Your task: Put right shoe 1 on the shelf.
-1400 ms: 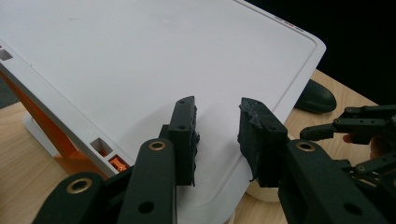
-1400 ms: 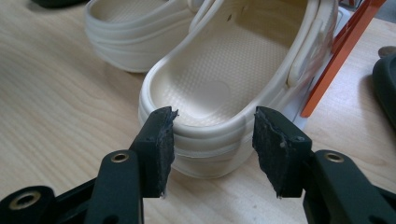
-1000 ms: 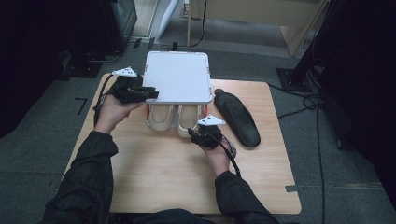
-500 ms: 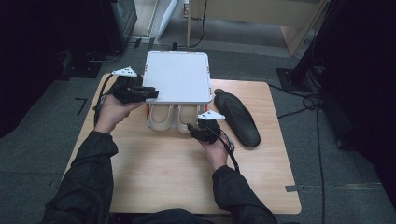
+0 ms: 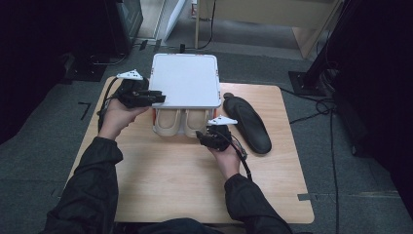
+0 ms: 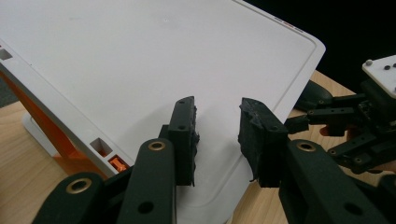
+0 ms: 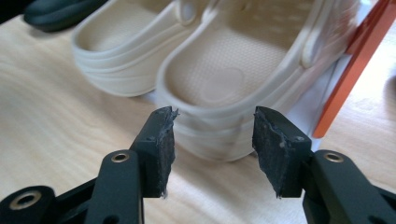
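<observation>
The left hand-held gripper (image 5: 158,97) sits at the left edge of the white lid (image 5: 185,80), upper centre of the high view. Its jaws have just been opening. They stand spread, with the lid's near corner between them and the pads apparently clear of it. If that lid is propped only by this hand-held gripper, we judge it could drop onto the beige clogs (image 5: 178,122) beneath.

The right hand-held gripper (image 7: 212,121) is spread too, its jaws either side of the nearer clog's (image 7: 224,74) heel, not touching. Closing off-centre could pinch only the soft rim, so the clog slips or drags its neighbour (image 7: 121,46) against the orange box wall (image 7: 355,70).

The lid hides the clogs' toes and the box interior, so we cannot tell whether a hinge holds it. The black insole (image 5: 248,124) lies right of the box on the worktop (image 5: 170,185).
</observation>
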Available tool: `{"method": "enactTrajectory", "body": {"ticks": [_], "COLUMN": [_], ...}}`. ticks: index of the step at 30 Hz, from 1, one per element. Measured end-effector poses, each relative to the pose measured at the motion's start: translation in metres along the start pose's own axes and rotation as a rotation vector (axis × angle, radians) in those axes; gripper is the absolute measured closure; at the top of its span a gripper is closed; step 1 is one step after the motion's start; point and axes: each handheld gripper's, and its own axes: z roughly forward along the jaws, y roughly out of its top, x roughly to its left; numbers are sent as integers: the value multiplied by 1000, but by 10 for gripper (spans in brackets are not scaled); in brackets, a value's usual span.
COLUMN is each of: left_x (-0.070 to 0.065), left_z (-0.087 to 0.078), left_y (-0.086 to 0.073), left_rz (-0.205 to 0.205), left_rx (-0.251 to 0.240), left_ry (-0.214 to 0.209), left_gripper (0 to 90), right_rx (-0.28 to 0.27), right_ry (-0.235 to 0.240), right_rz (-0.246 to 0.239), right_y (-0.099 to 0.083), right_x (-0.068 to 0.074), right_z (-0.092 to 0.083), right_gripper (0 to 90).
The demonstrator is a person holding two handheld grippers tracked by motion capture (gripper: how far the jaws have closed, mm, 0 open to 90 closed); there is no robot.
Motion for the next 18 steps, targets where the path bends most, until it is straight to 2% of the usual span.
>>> {"method": "enactTrajectory", "body": {"ticks": [3, 7, 10, 18], "left_x": [-2, -3, -4, -6], "left_z": [0, -2, -6, -21], "left_y": [1, 2, 2, -4], "left_rz": [0, -27, -18, -22], "left_rx": [1, 14, 22, 8], "left_ry": [3, -1, 25, 57], "left_gripper": [627, 583, 557, 504], "right_rx": [10, 22, 40, 24], "right_ry": [26, 56, 72, 131], "right_rz": [-15, -49, -61, -103], "right_y": [-1, -5, -7, -12], "right_x": [2, 2, 1, -3], "right_z": [-8, -21, -30, -52], "right_gripper": [471, 478, 480, 451]}}
